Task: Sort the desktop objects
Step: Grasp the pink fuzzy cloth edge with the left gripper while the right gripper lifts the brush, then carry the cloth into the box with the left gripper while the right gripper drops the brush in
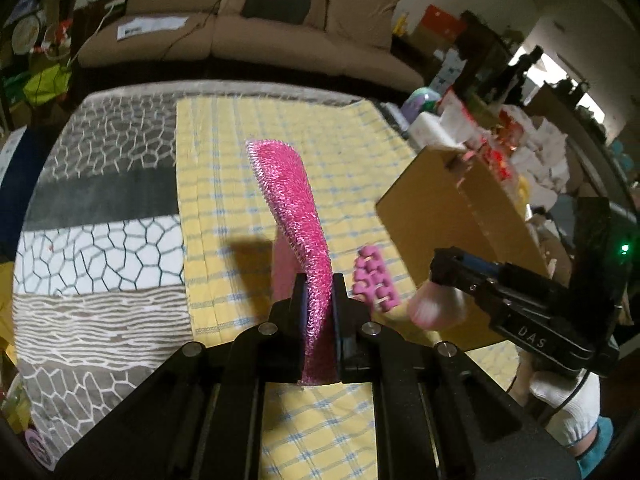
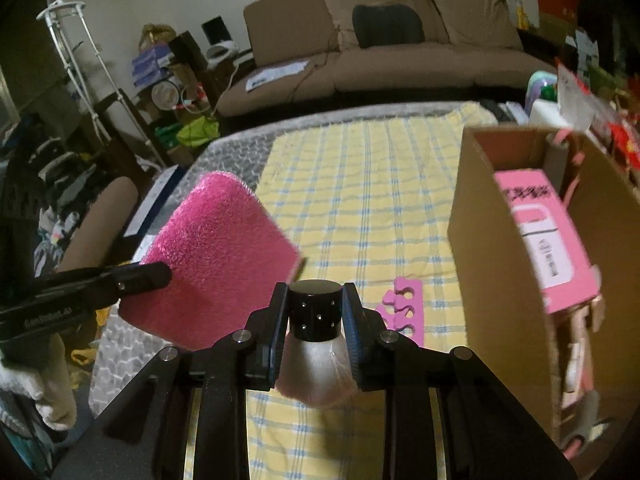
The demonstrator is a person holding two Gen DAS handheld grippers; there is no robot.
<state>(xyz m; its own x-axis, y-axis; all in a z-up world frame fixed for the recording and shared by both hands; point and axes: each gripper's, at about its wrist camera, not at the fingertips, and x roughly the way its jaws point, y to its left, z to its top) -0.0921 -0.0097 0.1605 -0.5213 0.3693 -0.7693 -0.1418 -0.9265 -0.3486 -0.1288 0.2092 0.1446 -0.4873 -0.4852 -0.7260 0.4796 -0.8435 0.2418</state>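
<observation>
Room: dim living room; a brown sofa (image 2: 384,40) runs along the far wall at 12 o'clock, clutter and boxes at both sides.
Surface: a yellow checked cloth (image 2: 360,200) lies over a grey patterned blanket (image 1: 100,220).
Left gripper (image 1: 318,304): its 2 fingers are pressed onto a pink scrub sponge (image 1: 292,208), pinching it edge-on; the sponge stands up from the jaws toward 12 o'clock, clear of the cloth.
Same sponge, right wrist view: broad pink face at 9 o'clock of the right gripper, clamped at its lower left corner by the black left fingers (image 2: 136,276).
Right gripper (image 2: 316,312): its 2 fingers pinch the black cap of a makeup brush (image 2: 316,356); pale pink bristles fan back toward the camera, below the cap.
Brush, left wrist view: at 4 o'clock of the left gripper, bristles blurred, held off the cloth.
Toe separator (image 2: 400,312): pink foam piece lying on the cloth, just right of the right gripper at 3 o'clock, apart from both grippers.
Cardboard box (image 2: 492,240): open, at 2 o'clock in the right wrist view, standing on the cloth's right side; a pink printed package (image 2: 540,232) leans inside it.
Hand (image 1: 568,404): white knit glove under the right gripper at 4 o'clock in the left wrist view.
</observation>
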